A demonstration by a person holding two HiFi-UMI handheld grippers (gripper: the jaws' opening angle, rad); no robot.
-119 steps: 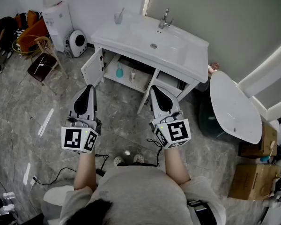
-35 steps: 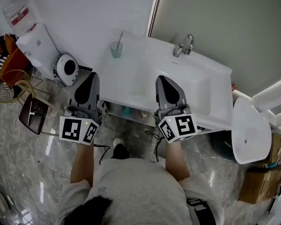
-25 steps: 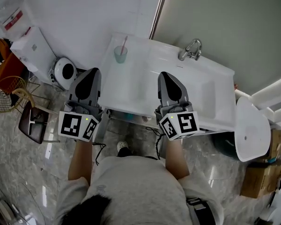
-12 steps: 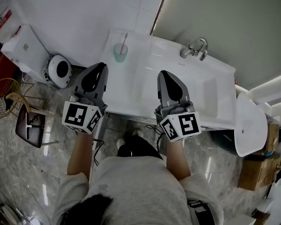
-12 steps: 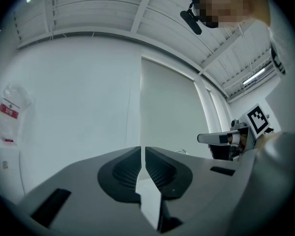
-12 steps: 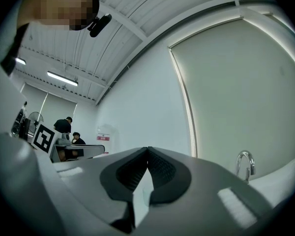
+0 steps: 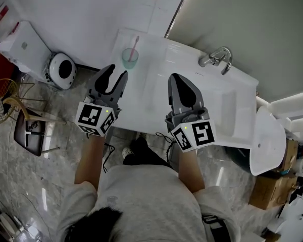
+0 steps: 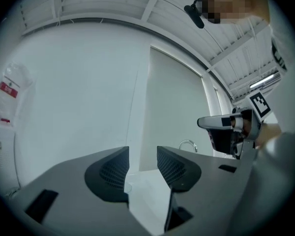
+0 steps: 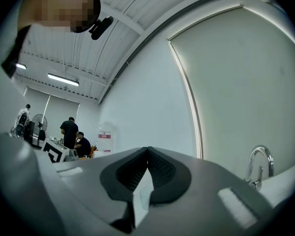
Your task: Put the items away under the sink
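Head view checked first: left gripper (image 7: 116, 73) now over the near left corner of the sink counter (image 7: 156, 97), nose toward the green cup (image 7: 130, 58) with its pink toothbrush (image 7: 134, 43). Compared with a second ago: moved in closer and lower; jaws pressed together then, since just been opening. Confirmed in left gripper view: pads parted partway, nothing between them, only bare white counter beyond. Cup upright just ahead of the left tips, slightly to their right, not touched. Right gripper (image 7: 178, 82) clenched on nothing, pads meeting in right gripper view; held about level over the counter, faucet (image 7: 217, 60) ahead and to its right. Judged: pre-grasp for the cup begun; cup not yet taken, nothing yet carried down under the sink. Probably needs a wider opening to take the cup's wall.
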